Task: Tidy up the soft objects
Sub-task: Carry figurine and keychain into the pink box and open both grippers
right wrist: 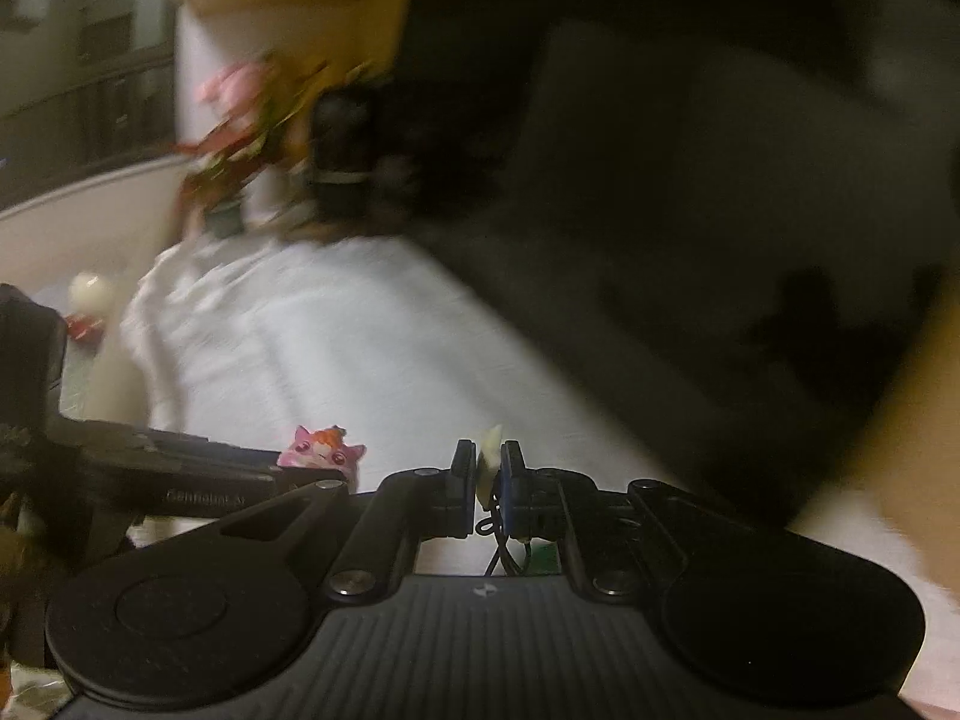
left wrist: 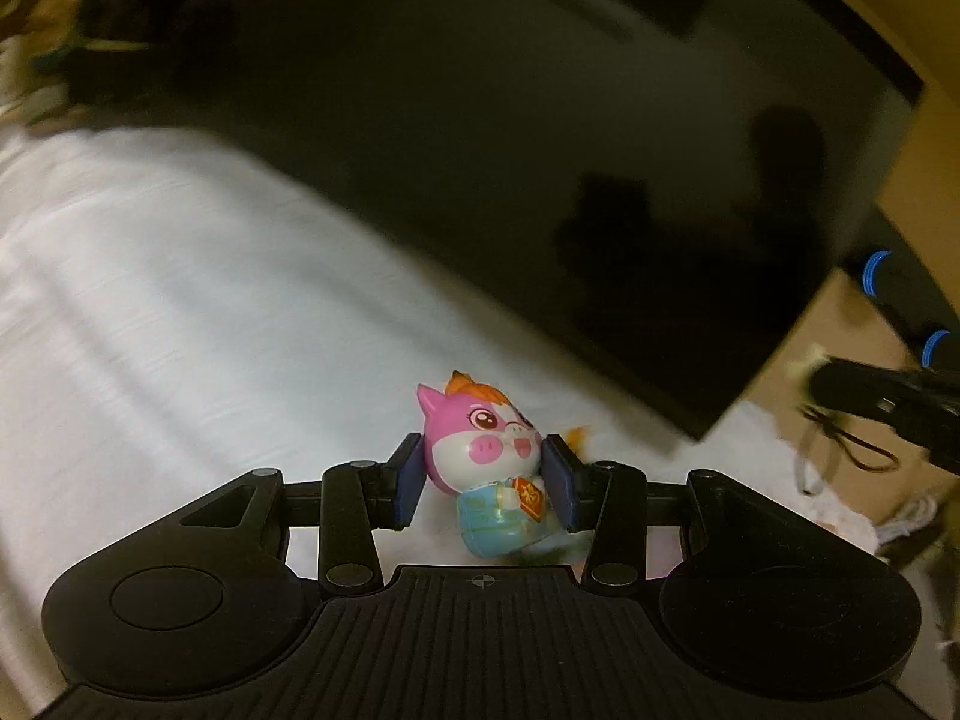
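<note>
Roughly mid-task, judging by both grippers carrying something. Left gripper (left wrist: 487,480) is clamping a pink pig toy (left wrist: 480,450) between its blue pads (left wrist: 410,480), jaws at medium width, toy sitting just above the white cloth (left wrist: 180,300) covering the tabletop. Right gripper (right wrist: 487,474) is pinching a small pale item (right wrist: 487,461) with jaws nearly closed; thin black cord (right wrist: 501,546) is dangling under it, so it may be a tagged soft toy, cannot tell. Same pig is showing in the right wrist view, left of the right gripper, so the two grippers are sitting near each other. Neither item is being placed yet, and no clear container or drop spot is showing. Left over: a round pale object (right wrist: 90,294) far left off the cloth, possibly another item, too blurred to name. Dark panel (left wrist: 540,150) behind the cloth is unreadable. Flowers (right wrist: 240,120) at the back are smeared by motion blur. Right edge of the left wrist view is showing blue-ringed black parts (left wrist: 876,276), cut off.
</note>
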The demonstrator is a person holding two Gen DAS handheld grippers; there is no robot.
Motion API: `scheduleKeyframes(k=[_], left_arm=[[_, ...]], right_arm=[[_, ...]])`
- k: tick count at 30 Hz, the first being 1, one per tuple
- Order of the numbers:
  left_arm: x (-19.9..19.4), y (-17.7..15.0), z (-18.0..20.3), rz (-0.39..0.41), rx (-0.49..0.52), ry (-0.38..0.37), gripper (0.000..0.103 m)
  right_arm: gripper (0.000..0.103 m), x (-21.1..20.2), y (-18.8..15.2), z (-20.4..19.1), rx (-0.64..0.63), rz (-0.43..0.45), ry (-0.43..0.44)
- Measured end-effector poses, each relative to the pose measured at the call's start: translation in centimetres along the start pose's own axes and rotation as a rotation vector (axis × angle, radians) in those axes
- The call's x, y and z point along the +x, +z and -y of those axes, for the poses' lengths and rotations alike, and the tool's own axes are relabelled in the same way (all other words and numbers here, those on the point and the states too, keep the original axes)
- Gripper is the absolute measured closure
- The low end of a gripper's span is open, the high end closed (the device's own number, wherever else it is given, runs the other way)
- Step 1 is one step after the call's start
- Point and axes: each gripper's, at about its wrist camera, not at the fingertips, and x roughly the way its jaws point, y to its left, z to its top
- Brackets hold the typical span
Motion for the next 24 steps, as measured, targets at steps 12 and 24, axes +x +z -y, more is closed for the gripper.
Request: scheduleKeyframes(k=[12,24], left_arm=[[6.7,-1.9,21.4,-0.135,0.339,-0.376,0.056],[17.1,-15.6,35.6,-0.454,0.664,-0.393,0.053]], right_arm=[[0.095,-13.1,-7.6,15.0,0.182,0.063,-0.367],[0.094,-12.6,-18.8,25.7,0.478,-0.028,-0.426]])
